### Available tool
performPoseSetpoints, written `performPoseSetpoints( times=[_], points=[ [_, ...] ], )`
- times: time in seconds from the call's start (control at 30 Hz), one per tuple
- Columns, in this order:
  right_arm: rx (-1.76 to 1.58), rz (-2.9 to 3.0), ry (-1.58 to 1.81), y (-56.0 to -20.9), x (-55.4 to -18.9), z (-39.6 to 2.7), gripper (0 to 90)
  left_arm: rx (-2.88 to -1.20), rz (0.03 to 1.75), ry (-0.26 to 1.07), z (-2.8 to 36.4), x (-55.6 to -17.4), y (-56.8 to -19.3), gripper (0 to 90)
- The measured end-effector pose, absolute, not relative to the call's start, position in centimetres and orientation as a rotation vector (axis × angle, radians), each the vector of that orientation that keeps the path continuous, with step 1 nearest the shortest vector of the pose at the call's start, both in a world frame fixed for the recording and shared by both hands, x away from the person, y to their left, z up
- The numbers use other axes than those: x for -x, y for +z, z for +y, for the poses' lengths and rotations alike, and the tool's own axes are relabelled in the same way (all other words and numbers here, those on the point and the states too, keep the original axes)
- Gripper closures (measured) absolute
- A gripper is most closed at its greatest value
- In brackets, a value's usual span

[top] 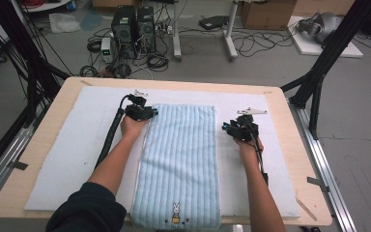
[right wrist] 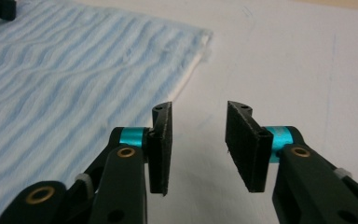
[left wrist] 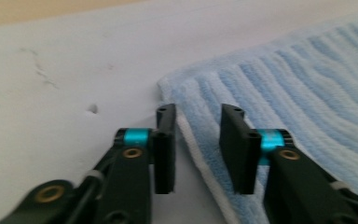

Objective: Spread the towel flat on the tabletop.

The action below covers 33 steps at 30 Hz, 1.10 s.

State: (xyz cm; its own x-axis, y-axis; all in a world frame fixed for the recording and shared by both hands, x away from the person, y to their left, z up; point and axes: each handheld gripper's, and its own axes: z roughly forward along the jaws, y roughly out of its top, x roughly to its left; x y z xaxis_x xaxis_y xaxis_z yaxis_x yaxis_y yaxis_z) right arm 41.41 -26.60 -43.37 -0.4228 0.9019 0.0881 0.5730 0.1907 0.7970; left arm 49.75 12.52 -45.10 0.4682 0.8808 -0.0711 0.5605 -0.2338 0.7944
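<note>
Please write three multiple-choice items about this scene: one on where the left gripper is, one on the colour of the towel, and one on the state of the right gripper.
1. Where is the left gripper?
A. at the towel's far left corner
B. at the towel's near edge
C. off the table

2. What colour is the towel?
A. red
B. light blue with stripes
C. plain black

3. How are the jaws of the right gripper?
A. shut on the towel
B. shut on nothing
C. open

Answers: 1 A, its jaws straddle the towel's edge beside that corner; 2 B, pale blue ribs show in every view; 3 C, bare white mat shows between the jaws.
</note>
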Motion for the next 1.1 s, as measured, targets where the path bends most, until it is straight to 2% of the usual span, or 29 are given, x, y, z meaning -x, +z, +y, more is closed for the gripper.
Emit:
performPoseSetpoints(
  times=[0.07, 0.13, 0.23, 0.3, 0.33, 0.4, 0.43, 0.5, 0.57, 0.7, 0.8, 0.83, 0.87, 1.0, 1.1],
  points=[
    [-1.394, 2.07, 1.151, -43.5, -40.4, -27.3, 58.2, -1.931, 1.197, 0.542, 12.3, -49.7, -45.1, 76.7],
    [-1.394, 2.072, 1.179, -43.5, -39.5, -27.6, 57.6, -1.949, 1.183, 0.574, 11.9, -49.7, -45.1, 87.5],
    [-1.373, 2.062, 1.198, -43.4, -38.5, -27.7, 57.7, -1.929, 1.246, 0.643, 11.7, -50.1, -45.0, 88.6],
    [-1.366, 2.06, 1.203, -43.3, -38.1, -27.7, 57.6, -1.893, 1.284, 0.624, 11.9, -50.5, -45.1, 88.3],
    [-1.363, 2.057, 1.204, -43.2, -37.9, -27.6, 57.6, -1.878, 1.284, 0.611, 12.0, -50.6, -45.1, 86.6],
    [-1.355, 2.063, 1.208, -43.1, -37.8, -27.4, 57.2, -1.824, 1.309, 0.588, 12.5, -50.6, -45.0, 58.6],
    [-1.354, 2.065, 1.209, -43.1, -37.8, -27.2, 57.2, -1.829, 1.299, 0.561, 12.9, -50.6, -44.9, 52.9],
    [-1.348, 2.08, 1.202, -43.3, -38.1, -26.7, 57.1, -1.845, 1.282, 0.541, 13.3, -50.4, -44.7, 49.3],
    [-1.355, 2.091, 1.201, -43.7, -38.5, -26.0, 58.4, -1.822, 1.264, 0.519, 13.9, -49.9, -44.3, 47.6],
    [-1.34, 2.162, 1.186, -44.6, -39.4, -24.0, 67.2, -1.792, 1.227, 0.493, 15.3, -48.8, -43.6, 47.4],
    [-1.309, 2.206, 1.094, -45.1, -40.2, -22.3, 75.6, -1.788, 1.226, 0.483, 16.1, -48.1, -43.5, 47.5],
    [-1.309, 2.194, 1.076, -45.1, -40.4, -22.1, 82.9, -1.797, 1.229, 0.472, 16.3, -48.0, -43.5, 47.4],
    [-1.302, 2.187, 1.032, -44.9, -40.5, -21.9, 85.4, -1.806, 1.227, 0.463, 16.5, -47.8, -43.6, 47.3],
    [-1.296, 2.152, 0.942, -44.8, -40.9, -21.3, 85.1, -1.801, 1.22, 0.451, 17.0, -47.0, -43.8, 47.4],
    [-1.32, 2.132, 0.968, -44.8, -41.0, -21.5, 74.1, -1.825, 1.207, 0.418, 17.0, -46.4, -44.4, 48.5]
  ],
)
